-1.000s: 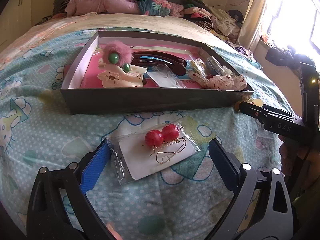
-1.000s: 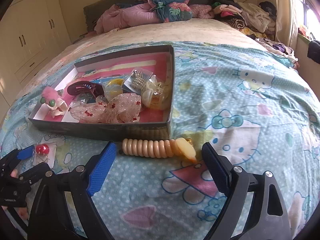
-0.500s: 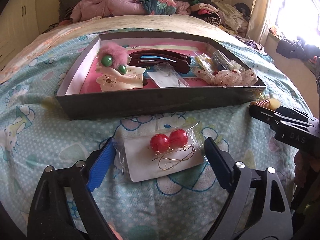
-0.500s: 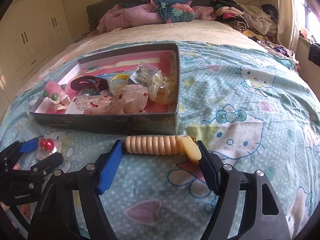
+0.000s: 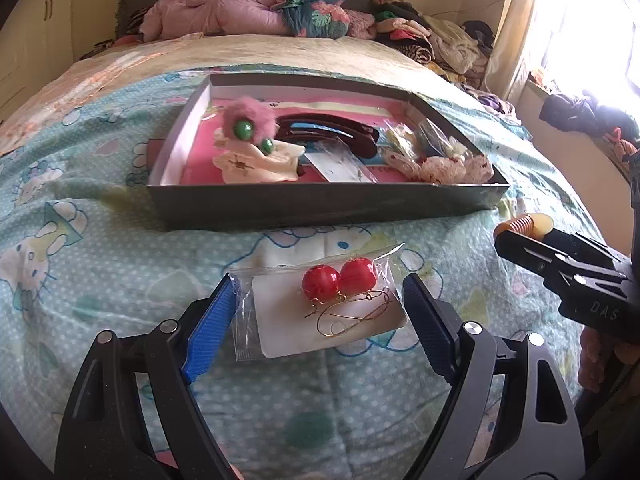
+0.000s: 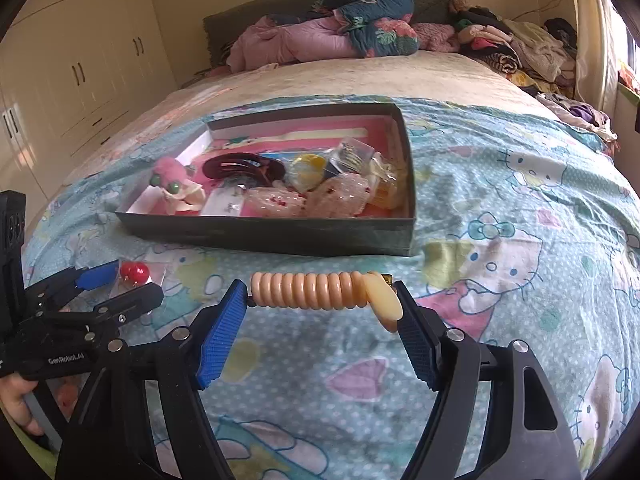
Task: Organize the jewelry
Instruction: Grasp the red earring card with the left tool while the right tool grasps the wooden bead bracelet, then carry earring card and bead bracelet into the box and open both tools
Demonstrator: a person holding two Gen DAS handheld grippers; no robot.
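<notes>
Pick-up step: left gripper (image 5: 320,320) spread around bagged red earrings (image 5: 340,280), right gripper (image 6: 320,320) spread around coil bracelet (image 6: 316,291); next, close, lift into box (image 5: 320,206).

A home bedroom: beyond the fingers stretches a bed (image 6: 500,208) under a cartoon-cat sheet, bedding (image 6: 332,36) and clothes (image 6: 520,52) heaped at its far end, wardrobes (image 6: 80,60) to the left.

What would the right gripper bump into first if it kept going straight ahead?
The right gripper has its jaws open around the peach ribbed hair clip on the bedspread, so it would likely meet that clip first. Just beyond lies the near wall of the dark box, though depth is hard to judge.
</notes>
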